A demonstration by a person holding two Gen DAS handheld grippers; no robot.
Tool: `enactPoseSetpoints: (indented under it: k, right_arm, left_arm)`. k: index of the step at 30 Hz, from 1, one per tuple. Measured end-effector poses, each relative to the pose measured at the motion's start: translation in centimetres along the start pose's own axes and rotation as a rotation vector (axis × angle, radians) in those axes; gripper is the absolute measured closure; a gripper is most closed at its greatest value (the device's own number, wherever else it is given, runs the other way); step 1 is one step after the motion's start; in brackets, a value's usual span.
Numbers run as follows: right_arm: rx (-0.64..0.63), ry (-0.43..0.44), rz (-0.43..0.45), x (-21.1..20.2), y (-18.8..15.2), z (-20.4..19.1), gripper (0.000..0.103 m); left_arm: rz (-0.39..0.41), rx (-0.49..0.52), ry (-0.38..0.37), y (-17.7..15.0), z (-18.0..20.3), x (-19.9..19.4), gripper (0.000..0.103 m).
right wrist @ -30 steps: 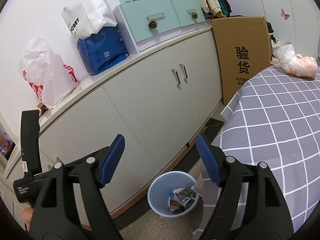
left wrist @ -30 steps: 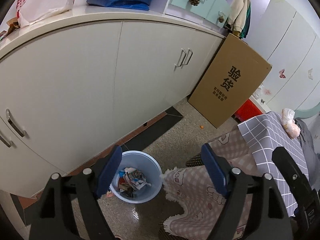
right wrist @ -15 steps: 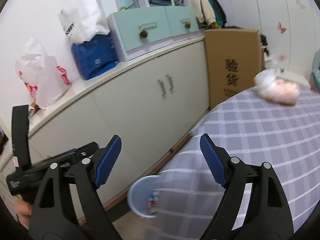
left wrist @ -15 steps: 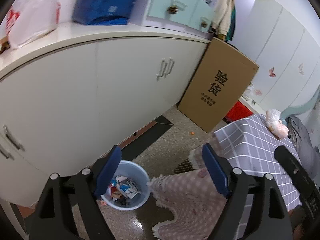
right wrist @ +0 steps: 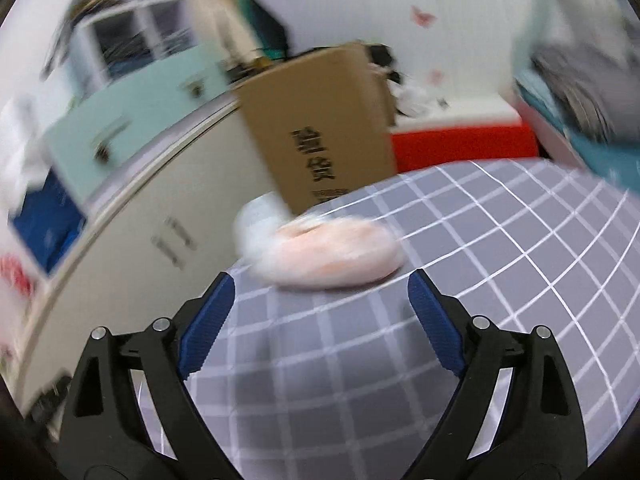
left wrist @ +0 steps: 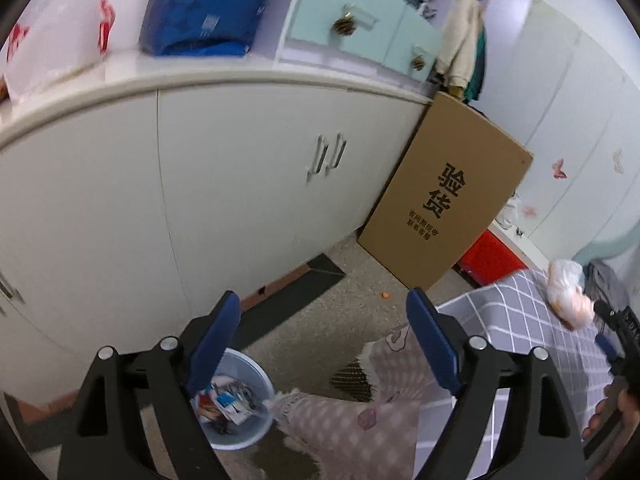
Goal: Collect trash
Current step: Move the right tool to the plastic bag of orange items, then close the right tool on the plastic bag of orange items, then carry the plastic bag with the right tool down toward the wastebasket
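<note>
A crumpled plastic bag with something pale orange inside [right wrist: 324, 254] lies on the grey checked tablecloth [right wrist: 500, 248], blurred in the right wrist view. My right gripper [right wrist: 320, 296] is open and empty, just short of the bag. The bag also shows at the far right of the left wrist view [left wrist: 568, 294]. A light blue trash bin [left wrist: 236, 400] with paper scraps stands on the floor by the white cabinets. My left gripper [left wrist: 324, 320] is open and empty, held above the floor beside the bin.
A tall cardboard box [left wrist: 444, 200] leans against the white cabinets [left wrist: 240, 184]. A red box [left wrist: 486, 256] sits behind it. A pink patterned cloth [left wrist: 360, 420] hangs off the table edge near the bin. Bags sit on the cabinet top [left wrist: 200, 12].
My right gripper has swung right from the cabinets and bin to the table, close up to the plastic bag. My left gripper has lifted and tilted up slightly. Both stay open.
</note>
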State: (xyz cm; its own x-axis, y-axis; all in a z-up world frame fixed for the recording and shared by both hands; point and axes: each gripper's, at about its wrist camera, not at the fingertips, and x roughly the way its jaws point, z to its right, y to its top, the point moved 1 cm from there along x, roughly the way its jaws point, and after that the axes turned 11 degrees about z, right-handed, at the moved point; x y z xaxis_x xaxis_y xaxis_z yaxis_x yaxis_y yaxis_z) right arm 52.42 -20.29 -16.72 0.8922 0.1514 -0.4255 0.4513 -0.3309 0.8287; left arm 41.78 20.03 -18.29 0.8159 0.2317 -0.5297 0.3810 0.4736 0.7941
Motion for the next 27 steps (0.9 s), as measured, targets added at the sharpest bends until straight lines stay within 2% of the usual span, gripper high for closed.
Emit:
enactPoseSetpoints:
  k: [3,7,10,11,15,21,27]
  right_arm:
    - [0.100,0.032,-0.047,2.7,0.5,1.9,0.016]
    - [0.161,0.053,-0.105,4.7,0.6,2.5,0.017]
    - [0.159,0.048,-0.105,4.8,0.9,2.4,0.046]
    - [0.166,0.058,-0.107,4.8,0.9,2.4,0.053]
    - [0.114,0.069,-0.090,3.3,0.7,1.3,0.063]
    - [-0.067,0.187,-0.038,-2.5,-0.8,-5.5,0.064]
    - [-0.231,0.366,-0.046,-10.0,-5.4,-14.9,0.064]
  left_arm:
    - [-0.007,0.000,0.028,-0.2,0.0,1.2,0.020]
    - [-0.021,-0.001,0.035,-0.4,-0.4,1.7,0.020]
    - [-0.030,0.002,0.027,-0.4,-0.7,1.5,0.020]
    - [-0.029,0.005,0.024,-0.3,-0.8,1.2,0.020]
    - [-0.030,0.019,0.006,-0.4,-1.2,-0.7,0.020]
    - [-0.013,0.028,-0.006,-0.3,-3.3,-5.4,0.020]
    - [-0.008,0.030,0.014,-1.3,-6.8,-11.0,0.020]
